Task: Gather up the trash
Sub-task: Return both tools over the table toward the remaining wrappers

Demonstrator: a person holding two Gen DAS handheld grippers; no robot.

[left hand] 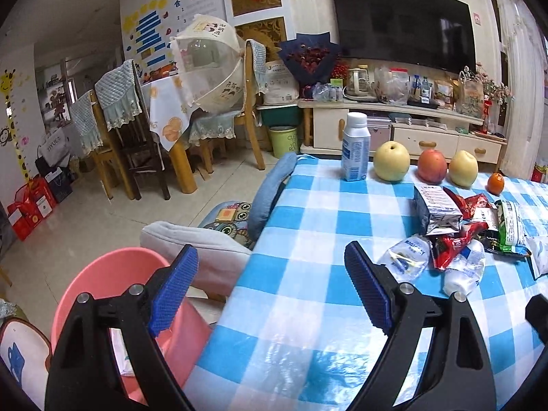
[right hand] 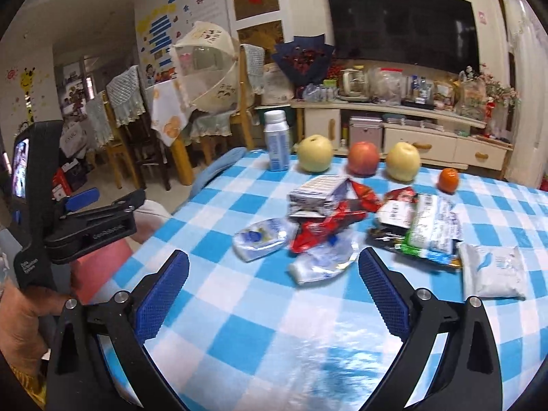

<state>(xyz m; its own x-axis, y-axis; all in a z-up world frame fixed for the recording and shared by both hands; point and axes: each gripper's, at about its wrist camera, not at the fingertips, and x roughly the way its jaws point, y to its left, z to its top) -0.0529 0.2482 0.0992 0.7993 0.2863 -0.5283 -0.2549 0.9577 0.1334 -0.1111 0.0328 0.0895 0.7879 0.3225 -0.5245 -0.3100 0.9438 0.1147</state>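
Trash heap (right hand: 346,226) mid-worktop: crumpled clear bottles, red wrappers, silver foil pack, green-and-white bag, white pouch (right hand: 493,270) at right fringe. Behind, in a row: milk bottle (right hand: 276,145), two yellow pears, red apple (right hand: 363,158), small orange. Checked blue-and-white worktop (right hand: 239,325) bare in front of heap; left edge close by, pink bin (left hand: 102,284) beside and below it. Left gripper (left hand: 270,291) spread wide, empty, straddling that edge. Right gripper (right hand: 274,294) spread wide, empty, short of heap.
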